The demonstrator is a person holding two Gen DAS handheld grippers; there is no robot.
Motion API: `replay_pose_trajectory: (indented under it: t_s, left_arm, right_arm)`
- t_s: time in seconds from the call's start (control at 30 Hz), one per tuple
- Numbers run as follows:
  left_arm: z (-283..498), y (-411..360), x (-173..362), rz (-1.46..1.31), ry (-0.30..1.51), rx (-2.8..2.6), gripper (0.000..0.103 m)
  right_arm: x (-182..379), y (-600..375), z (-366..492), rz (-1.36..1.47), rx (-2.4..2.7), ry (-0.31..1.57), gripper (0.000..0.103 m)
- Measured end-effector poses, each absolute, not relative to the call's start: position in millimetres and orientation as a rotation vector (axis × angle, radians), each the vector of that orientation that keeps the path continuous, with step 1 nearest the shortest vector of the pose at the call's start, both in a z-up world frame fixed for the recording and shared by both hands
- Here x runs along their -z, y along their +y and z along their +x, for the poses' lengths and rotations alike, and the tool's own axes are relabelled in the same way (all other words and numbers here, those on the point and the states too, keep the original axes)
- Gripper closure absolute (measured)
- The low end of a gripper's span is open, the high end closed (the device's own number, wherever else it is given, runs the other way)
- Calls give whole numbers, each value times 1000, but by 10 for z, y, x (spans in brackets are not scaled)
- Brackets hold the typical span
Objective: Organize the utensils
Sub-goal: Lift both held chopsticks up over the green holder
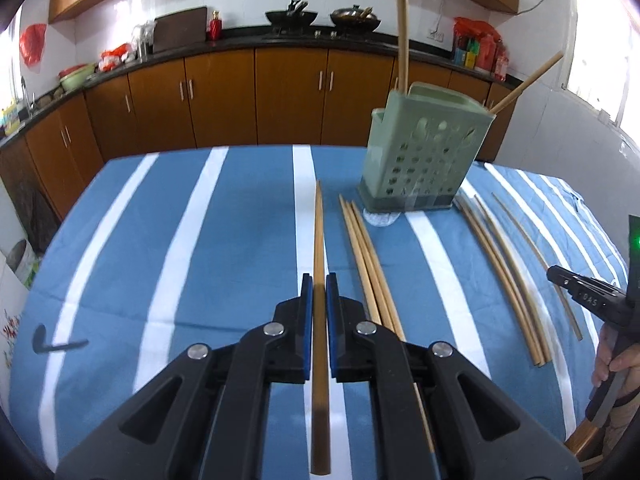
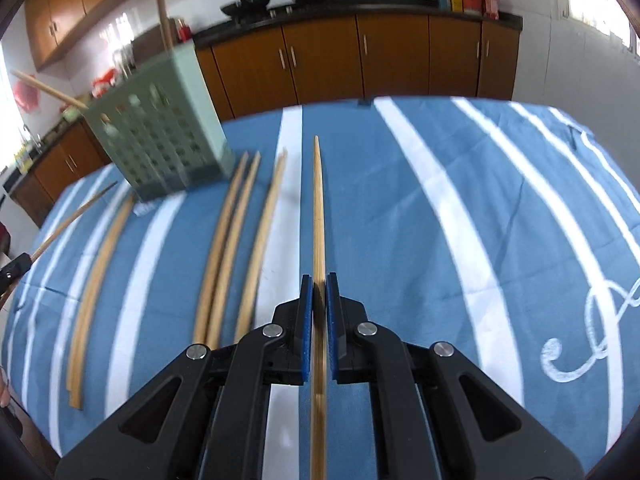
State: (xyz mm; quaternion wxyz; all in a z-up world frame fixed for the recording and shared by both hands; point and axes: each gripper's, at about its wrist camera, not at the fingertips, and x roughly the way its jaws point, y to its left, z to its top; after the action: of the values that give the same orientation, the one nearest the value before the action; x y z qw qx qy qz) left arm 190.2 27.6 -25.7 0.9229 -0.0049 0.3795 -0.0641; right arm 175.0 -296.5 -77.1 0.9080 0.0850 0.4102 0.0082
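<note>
Two grippers, each closed on one chopstick. Left gripper (image 1: 319,286): fingers (image 1: 307,300) pinch a dark chopstick (image 1: 319,232) pointing straight ahead. Right gripper (image 2: 319,286): fingers (image 2: 306,300) pinch a pale chopstick (image 2: 318,200) likewise. Green holder (image 1: 424,156) stands ahead and right of the left fingers, sticks inside. Loose chopsticks (image 1: 368,256) lie just right of them on the striped tabletop (image 1: 180,240).

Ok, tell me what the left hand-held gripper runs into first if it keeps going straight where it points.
Likely the blue striped tablecloth. The left hand-held gripper, shut on a chopstick, points down past the green holder, which stands off to the right. Depth is unclear.
</note>
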Motion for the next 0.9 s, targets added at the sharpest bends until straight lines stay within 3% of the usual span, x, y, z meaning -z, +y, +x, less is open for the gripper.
replay_pose_trajectory:
  t_s: [0.53,0.9]
  left_arm:
    - [1884,217,386,-12,799,143,96]
    - [1677,319,-167,-35,657,155,96]
  right_arm:
    - [856,-2915,1490,140,-50,897,95]
    - [103,-3129,1324,200,-46,649,96]
